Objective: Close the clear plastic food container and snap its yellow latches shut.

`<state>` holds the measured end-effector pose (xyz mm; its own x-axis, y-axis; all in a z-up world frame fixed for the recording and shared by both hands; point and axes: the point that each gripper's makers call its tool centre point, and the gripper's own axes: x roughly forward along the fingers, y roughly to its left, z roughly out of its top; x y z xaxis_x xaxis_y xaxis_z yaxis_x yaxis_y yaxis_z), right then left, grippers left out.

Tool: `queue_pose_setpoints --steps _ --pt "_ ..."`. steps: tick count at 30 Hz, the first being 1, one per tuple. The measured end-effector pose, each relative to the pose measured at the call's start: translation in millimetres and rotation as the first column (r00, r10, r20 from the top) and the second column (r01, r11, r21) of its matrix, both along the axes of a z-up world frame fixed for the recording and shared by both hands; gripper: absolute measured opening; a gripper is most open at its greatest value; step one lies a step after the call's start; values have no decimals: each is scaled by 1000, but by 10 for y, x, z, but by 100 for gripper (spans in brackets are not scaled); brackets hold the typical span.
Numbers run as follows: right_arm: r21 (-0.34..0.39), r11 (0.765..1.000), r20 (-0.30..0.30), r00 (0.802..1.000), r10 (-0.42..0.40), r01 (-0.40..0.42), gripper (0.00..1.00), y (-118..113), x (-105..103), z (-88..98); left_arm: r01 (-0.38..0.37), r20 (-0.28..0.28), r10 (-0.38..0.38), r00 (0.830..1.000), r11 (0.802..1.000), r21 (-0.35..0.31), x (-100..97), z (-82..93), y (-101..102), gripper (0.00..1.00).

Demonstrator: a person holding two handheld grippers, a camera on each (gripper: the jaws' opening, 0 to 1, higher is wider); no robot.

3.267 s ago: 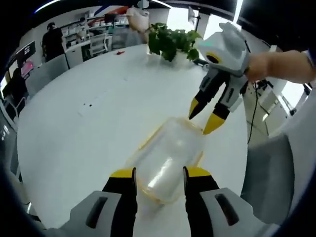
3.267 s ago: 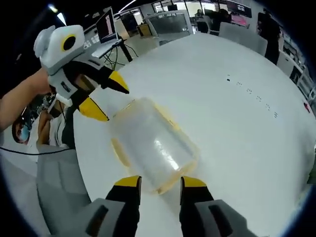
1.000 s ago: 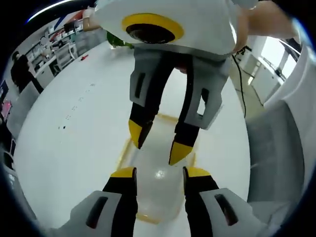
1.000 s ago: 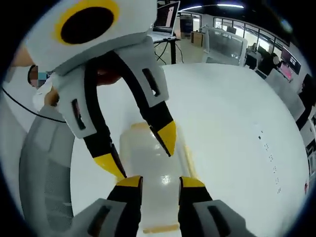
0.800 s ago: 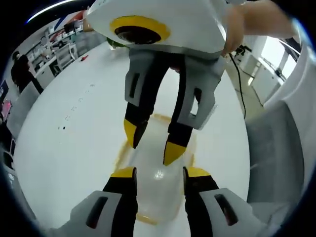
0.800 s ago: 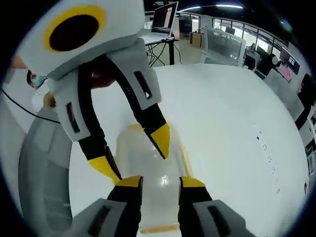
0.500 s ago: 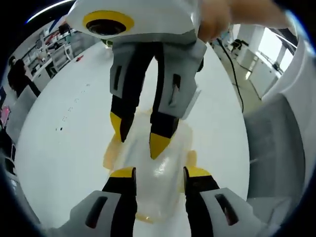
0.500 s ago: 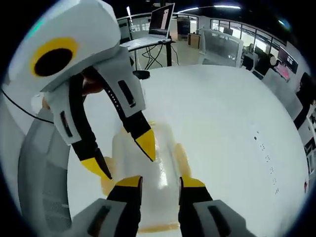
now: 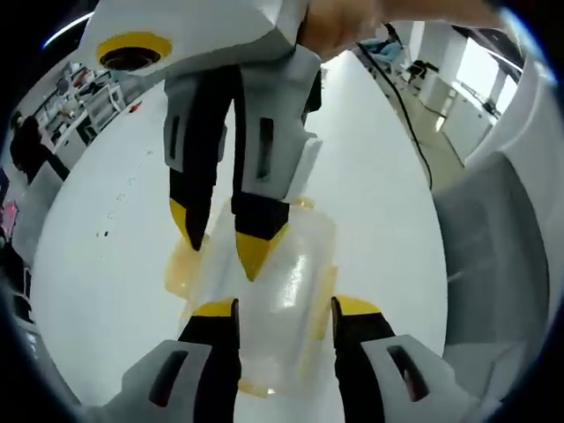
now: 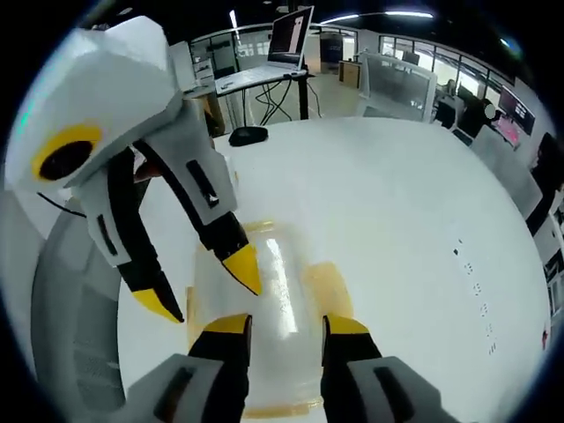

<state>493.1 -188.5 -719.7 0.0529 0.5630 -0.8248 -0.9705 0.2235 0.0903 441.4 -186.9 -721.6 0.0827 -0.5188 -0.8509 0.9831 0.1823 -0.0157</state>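
The clear plastic food container [image 9: 295,273] lies on the white table [image 9: 115,238] with its lid on, and yellow latches [image 9: 181,269] stick out at its sides. My left gripper [image 9: 284,308] is open, its jaws wide over the near end of the lid. My right gripper [image 9: 222,240] comes down from above, open, one tip on the lid and the other at the container's left edge. In the right gripper view the container [image 10: 278,304] and a yellow latch [image 10: 328,284] lie under my right gripper [image 10: 286,326], and the left gripper [image 10: 201,284] straddles the left edge.
A grey chair [image 9: 498,264] stands close to the table's edge, also seen as a grey chair [image 10: 66,308]. A black mouse [image 10: 248,135] lies at the table's far side and a laptop [image 10: 295,31] on a desk beyond. A hand [image 9: 348,18] holds the right gripper.
Each gripper has slid left in the other's view, so each now has one tip on the lid and one at the container's side edge. The yellow side latches now show more.
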Motion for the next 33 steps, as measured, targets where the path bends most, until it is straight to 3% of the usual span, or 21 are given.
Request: queue_pose_setpoints --steps 19,24,29,33 --pt "-18 999 -33 998 50 -51 35 48 25 -93 45 90 -46 995 999 16 -26 -47 -14 48" --pt "-14 998 -59 997 54 -55 36 58 25 -102 114 159 -126 979 990 81 -41 -95 9 48" --pt "-18 998 -74 995 65 -66 36 60 21 -108 96 176 -110 978 992 87 -38 -108 2 49" --pt "-22 997 -86 994 74 -76 36 63 20 -113 115 221 -137 965 987 110 -20 -128 4 47"
